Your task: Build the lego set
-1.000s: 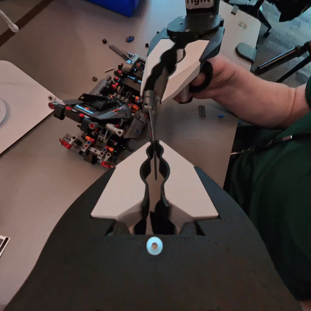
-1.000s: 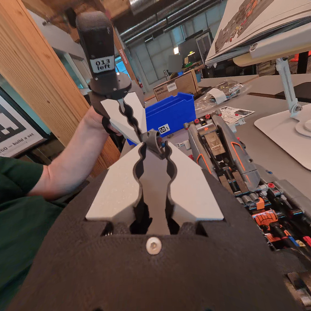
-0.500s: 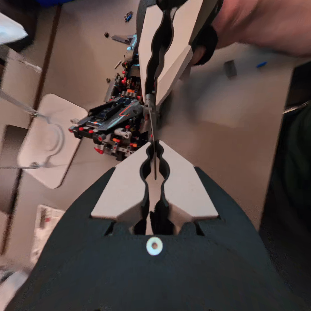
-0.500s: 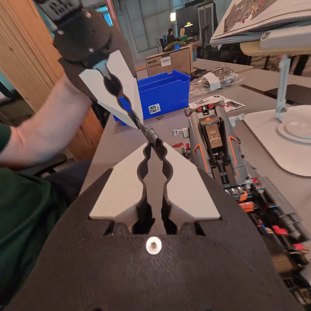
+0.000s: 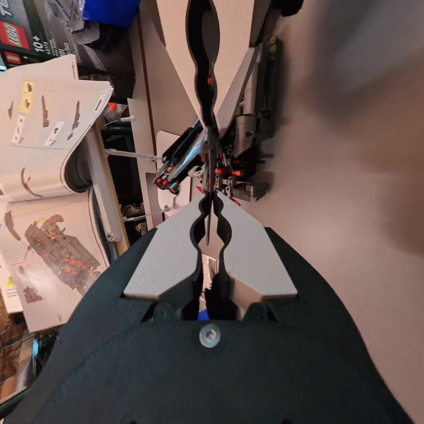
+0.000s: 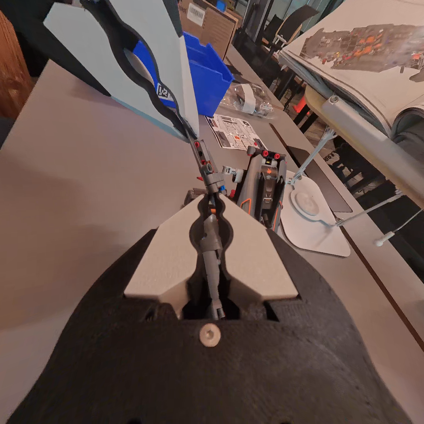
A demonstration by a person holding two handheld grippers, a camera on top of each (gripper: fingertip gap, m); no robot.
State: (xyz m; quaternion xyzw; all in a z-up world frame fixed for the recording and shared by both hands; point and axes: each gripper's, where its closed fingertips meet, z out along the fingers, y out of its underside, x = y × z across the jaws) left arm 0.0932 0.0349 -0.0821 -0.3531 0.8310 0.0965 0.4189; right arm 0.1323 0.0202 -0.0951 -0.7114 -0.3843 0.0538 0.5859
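Moved: both claws are tilting over since before, grey lego piece (image 6: 210,176) bridging them.
Left claw (image 5: 209,195): clamping its thin end, 12 o'clock.
Right claw (image 6: 212,197): gripping its stub end.
Model (image 6: 263,183): sitting on desk (image 6: 91,172), 1 o'clock.

Both grippers tipping steeply over since a second ago; right gripper (image 6: 212,197) now gripping farther along grey piece (image 6: 212,241), its shaft running back between fingers; model car (image 5: 213,160) swinging behind tips.
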